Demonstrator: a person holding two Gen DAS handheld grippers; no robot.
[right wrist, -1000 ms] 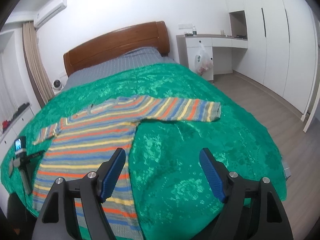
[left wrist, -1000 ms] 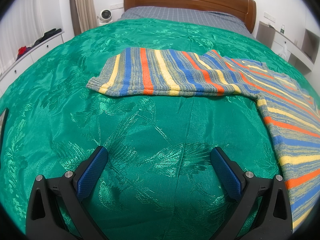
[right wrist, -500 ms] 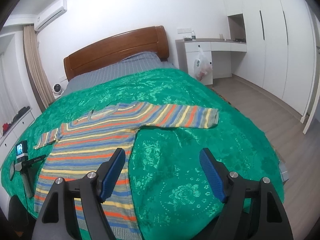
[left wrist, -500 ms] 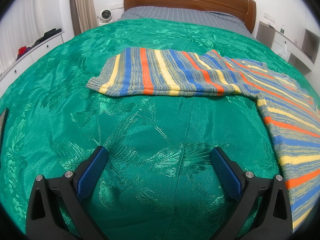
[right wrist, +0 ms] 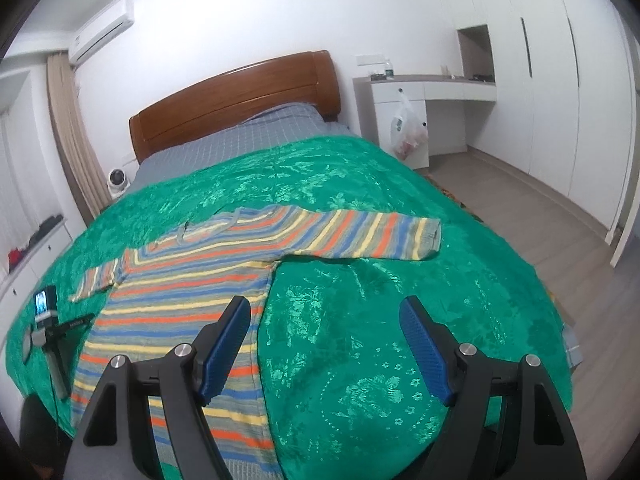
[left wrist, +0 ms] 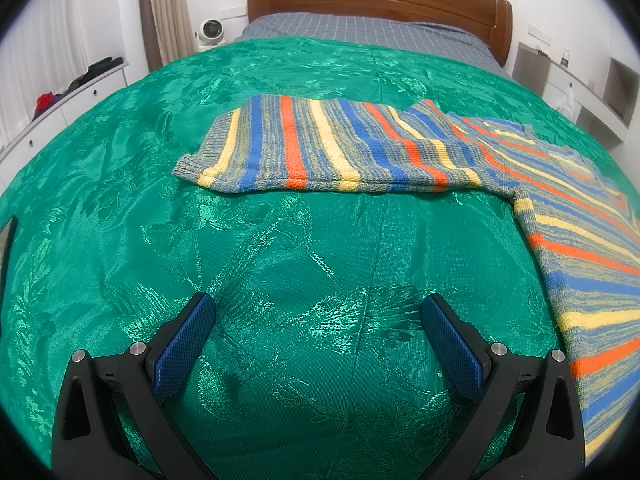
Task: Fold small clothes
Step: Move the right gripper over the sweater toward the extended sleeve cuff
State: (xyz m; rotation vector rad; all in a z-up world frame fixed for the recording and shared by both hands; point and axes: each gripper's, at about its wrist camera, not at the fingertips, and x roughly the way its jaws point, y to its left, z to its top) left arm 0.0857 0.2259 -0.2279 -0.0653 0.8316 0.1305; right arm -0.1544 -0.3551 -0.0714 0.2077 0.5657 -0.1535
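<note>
Right in front of me, low down, my left gripper hangs over the green bedspread. Its jaws are wide apart and there is nothing between them, only shiny green cloth with leaf shapes below. My right gripper is the same: its jaws stand wide apart and hold nothing. Its left blue pad shows in front of the bottom part of the striped sweater, but I cannot tell if it touches it.

A bit farther away, the striped sweater lies flat on the bedspread, face up. It has orange, yellow, blue and grey stripes. In my left view, one sleeve sticks out to the left, with its cuff at the far left end. The body of the sweater runs down the right side of that view. In my right view, the other sleeve stretches out to the right, and its grey cuff is at the end.

At the left edge of the bed, in my right view, a small camera on a stand sits by the sweater.

Far back, the grey sheet shows past the bedspread, then the brown wooden headboard. A small white fan stands beside the bed. A white desk with a plastic bag hanging on it is by the far wall.
</note>
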